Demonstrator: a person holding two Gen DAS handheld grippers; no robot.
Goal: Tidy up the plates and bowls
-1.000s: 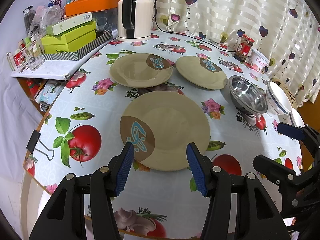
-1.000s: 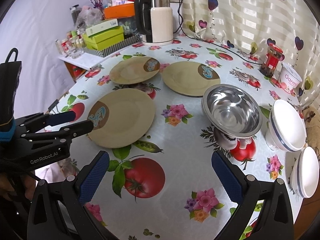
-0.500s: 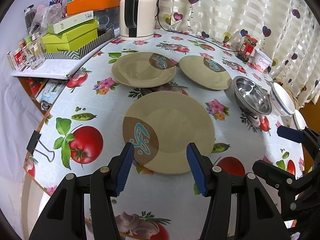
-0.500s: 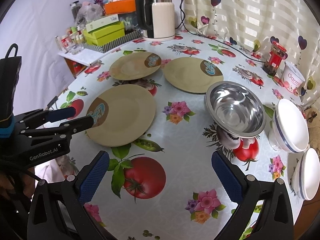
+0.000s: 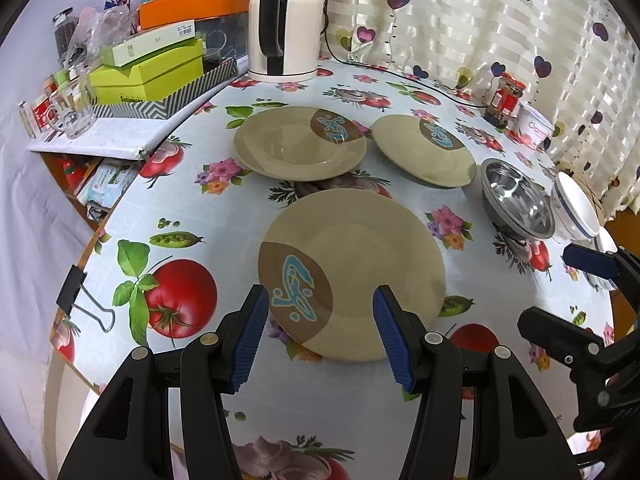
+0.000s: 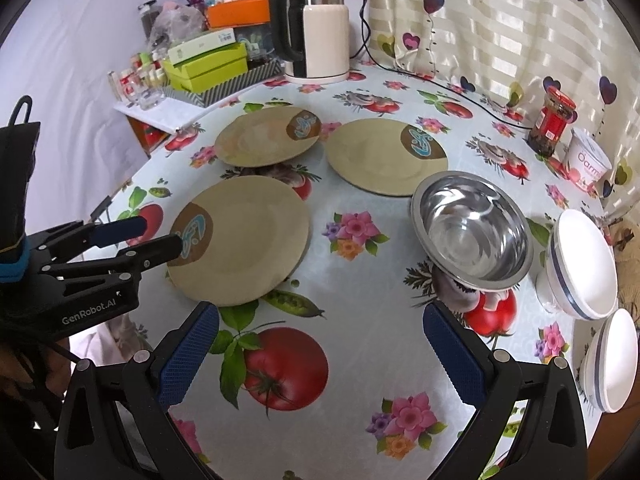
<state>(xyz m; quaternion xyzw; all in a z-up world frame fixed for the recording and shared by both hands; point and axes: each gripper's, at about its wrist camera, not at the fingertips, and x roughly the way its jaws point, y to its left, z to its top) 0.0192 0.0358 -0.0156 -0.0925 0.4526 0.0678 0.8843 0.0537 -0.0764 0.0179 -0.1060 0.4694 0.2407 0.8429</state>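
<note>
You are working over a table [image 6: 360, 280] under a glossy cloth printed with tomatoes, flowers and peas. A striped curtain [image 6: 500, 20] with heart shapes hangs behind it, and a pale wall [image 6: 80, 40] closes the far left.

Take the kettle [image 6: 316, 32] as your landmark, at the table's back edge. Left of it sits a striped tray [image 5: 168, 100] holding green boxes [image 5: 148, 72], with an orange bin [image 5: 196, 0] behind; what the bin holds cannot be made out. Glasses [image 5: 72, 108] stand further left, their contents unclear.

Three tan plates lie flat, all empty. The back plate [image 6: 268, 136] is just in front of the kettle; the right plate [image 6: 384, 156] is beside it, not touching; the near plate [image 6: 240, 240] is closest to you.

Well right of the kettle and nearer you, the steel bowl [image 6: 472, 232] is upright and empty. Two white bowls [image 6: 580, 264], tilted on edge, stand beyond it, the second [image 6: 612, 360] cut by the frame. A red jar [image 6: 552, 124] and a tub [image 6: 588, 160] stand by the curtain.

Your left gripper [image 5: 318, 328] is parted, its pads [image 5: 250, 332] straddling the near plate's front rim; contact cannot be told. Your right gripper [image 6: 320, 356] is spread wide over bare cloth, holding nothing.
</note>
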